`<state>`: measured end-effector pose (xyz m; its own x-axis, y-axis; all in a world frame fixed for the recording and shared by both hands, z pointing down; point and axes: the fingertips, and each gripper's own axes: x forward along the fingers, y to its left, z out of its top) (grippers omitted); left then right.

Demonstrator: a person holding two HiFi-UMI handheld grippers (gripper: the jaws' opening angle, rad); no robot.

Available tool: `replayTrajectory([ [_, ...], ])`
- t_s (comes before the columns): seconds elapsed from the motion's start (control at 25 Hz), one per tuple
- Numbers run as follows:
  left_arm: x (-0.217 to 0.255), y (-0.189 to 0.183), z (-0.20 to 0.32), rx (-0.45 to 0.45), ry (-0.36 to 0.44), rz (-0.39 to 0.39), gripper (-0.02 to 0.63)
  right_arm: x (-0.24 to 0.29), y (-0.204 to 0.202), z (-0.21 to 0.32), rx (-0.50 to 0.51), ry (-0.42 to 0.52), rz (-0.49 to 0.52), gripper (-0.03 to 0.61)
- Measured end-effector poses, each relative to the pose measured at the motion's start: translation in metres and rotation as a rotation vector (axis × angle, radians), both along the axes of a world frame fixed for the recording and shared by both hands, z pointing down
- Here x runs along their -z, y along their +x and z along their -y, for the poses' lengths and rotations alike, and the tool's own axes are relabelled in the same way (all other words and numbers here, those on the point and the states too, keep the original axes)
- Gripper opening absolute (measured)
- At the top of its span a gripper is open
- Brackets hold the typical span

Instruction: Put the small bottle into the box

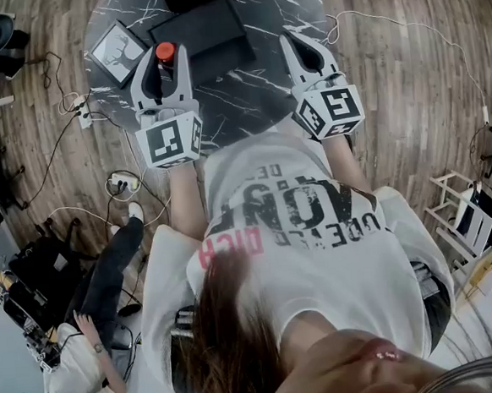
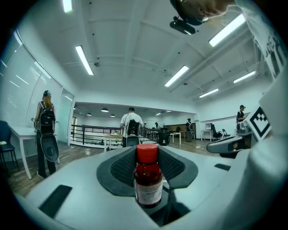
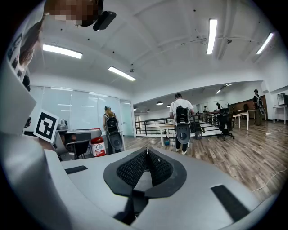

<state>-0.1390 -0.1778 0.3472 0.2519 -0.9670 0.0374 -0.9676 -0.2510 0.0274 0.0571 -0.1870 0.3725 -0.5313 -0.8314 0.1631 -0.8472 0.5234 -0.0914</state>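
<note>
My left gripper [image 1: 162, 67] is shut on the small bottle [image 1: 165, 52], a dark red bottle with a red cap and a white label. In the left gripper view the bottle [image 2: 147, 177] stands upright between the black pads [image 2: 119, 168], with the left gripper [image 2: 147, 150] raised above the table. The black box [image 1: 203, 29] lies on the dark marble table [image 1: 255, 93], just beyond the bottle. My right gripper [image 1: 307, 53] hovers over the table's right side. In its own view the right gripper [image 3: 146, 152] is shut with nothing in it, and the bottle [image 3: 97, 146] shows at the left.
A small square framed case [image 1: 118, 53] lies left of the black box. Cables and a power strip [image 1: 83, 118] cross the wooden floor at the left. A person sits on the floor at lower left [image 1: 95, 330]. A white rack [image 1: 463, 212] stands at the right. People with backpacks [image 2: 131, 128] stand farther off.
</note>
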Motion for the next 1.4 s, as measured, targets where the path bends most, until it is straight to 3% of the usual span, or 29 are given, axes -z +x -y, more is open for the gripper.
replayTrajectory([
  [1.4, -0.024, 0.029, 0.021, -0.112, -0.057, -0.033, 0.146, -0.008, 0.026, 0.003, -0.102, -0.026, -0.018, 0.003],
])
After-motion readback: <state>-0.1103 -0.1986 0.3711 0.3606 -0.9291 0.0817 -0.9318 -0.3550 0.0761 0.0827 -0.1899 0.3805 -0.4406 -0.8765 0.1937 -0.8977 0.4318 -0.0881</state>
